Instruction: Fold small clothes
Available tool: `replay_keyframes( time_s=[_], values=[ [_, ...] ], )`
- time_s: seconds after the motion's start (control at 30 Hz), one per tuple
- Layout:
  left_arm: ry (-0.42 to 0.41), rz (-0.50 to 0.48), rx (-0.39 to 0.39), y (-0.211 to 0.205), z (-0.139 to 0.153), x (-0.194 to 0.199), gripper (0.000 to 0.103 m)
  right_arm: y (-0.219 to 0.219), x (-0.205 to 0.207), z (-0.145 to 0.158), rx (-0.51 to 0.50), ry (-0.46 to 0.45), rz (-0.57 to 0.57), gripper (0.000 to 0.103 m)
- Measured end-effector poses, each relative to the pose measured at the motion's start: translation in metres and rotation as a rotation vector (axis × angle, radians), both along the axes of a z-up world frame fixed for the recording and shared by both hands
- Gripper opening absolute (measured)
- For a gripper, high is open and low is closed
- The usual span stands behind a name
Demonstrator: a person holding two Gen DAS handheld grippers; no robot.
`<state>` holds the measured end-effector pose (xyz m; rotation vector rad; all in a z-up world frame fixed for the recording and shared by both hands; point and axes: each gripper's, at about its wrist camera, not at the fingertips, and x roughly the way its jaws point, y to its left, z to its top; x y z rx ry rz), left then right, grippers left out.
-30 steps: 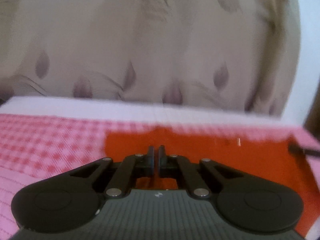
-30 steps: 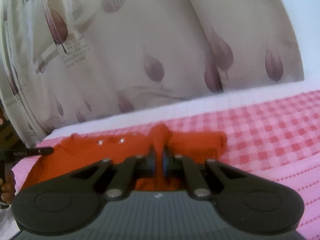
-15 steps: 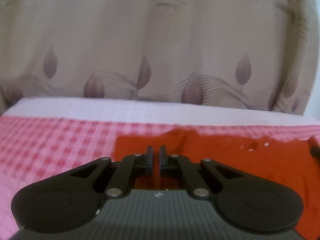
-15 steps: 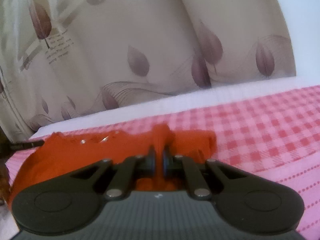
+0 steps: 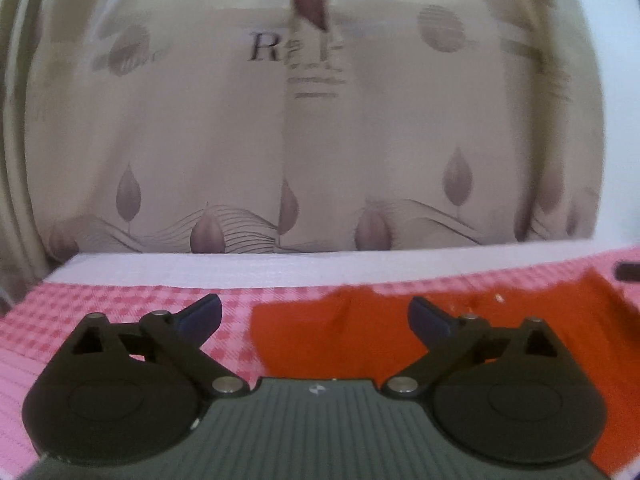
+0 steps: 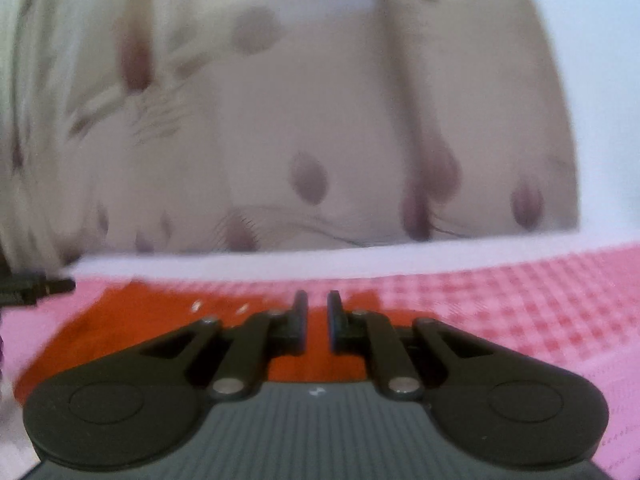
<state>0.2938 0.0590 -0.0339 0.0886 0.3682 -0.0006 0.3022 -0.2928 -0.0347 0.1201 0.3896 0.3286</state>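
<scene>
On checked cloth | red garment (image 5: 360, 344) lying limp, light; grab hem edge | left claw (image 5: 316, 314) opening, empty | right claw (image 6: 318, 316) nearly closed, gripping nothing

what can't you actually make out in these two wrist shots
orange garment: its kind and full outline; the left wrist view cuts its right side at the frame edge.
pale specks on it: too small and blurred in the right wrist view.
curtain lettering: motion blur, left wrist view.
right gripper: whether cloth sits in its narrow gap; blur.
</scene>
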Motion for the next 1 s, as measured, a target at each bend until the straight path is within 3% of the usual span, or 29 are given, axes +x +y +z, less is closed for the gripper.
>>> replay_keyframes(
  time_s=[0.1,0.2,0.33,0.43,0.57,0.6,0.73,0.8,1.0],
  values=[
    [0.012,-0.003,0.084,-0.015,-0.006,-0.008,0.100,0.010,0.013,-0.008,-0.048,0.065,0.012,0.010],
    [0.030,-0.002,0.127,-0.023,-0.007,-0.014,0.101,0.009,0.035,-0.032,-0.059,0.219,-0.005,0.009],
    [0.033,0.001,0.175,-0.031,-0.003,-0.021,0.103,0.001,0.033,-0.032,0.005,0.228,-0.006,0.009],
    [0.033,0.005,0.198,-0.036,0.001,-0.023,0.103,0.008,0.019,-0.022,-0.024,0.188,-0.026,0.015],
    [0.049,0.004,0.202,-0.041,0.003,-0.026,0.103,0.026,-0.006,-0.018,-0.113,0.119,-0.016,0.071],
    [0.056,0.004,0.202,-0.042,0.003,-0.026,0.103,0.030,-0.011,-0.019,-0.113,0.107,0.005,0.078],
    [0.085,0.004,0.184,-0.043,0.002,-0.025,0.103,0.043,-0.004,-0.032,-0.164,0.194,0.030,0.081],
    [0.100,0.005,0.163,-0.041,0.002,-0.024,0.103,0.046,-0.005,-0.031,-0.170,0.188,0.032,0.091],
    [0.121,0.020,0.123,-0.038,0.003,-0.024,0.103,0.062,-0.004,-0.035,-0.262,0.206,0.056,0.103]
  ],
)
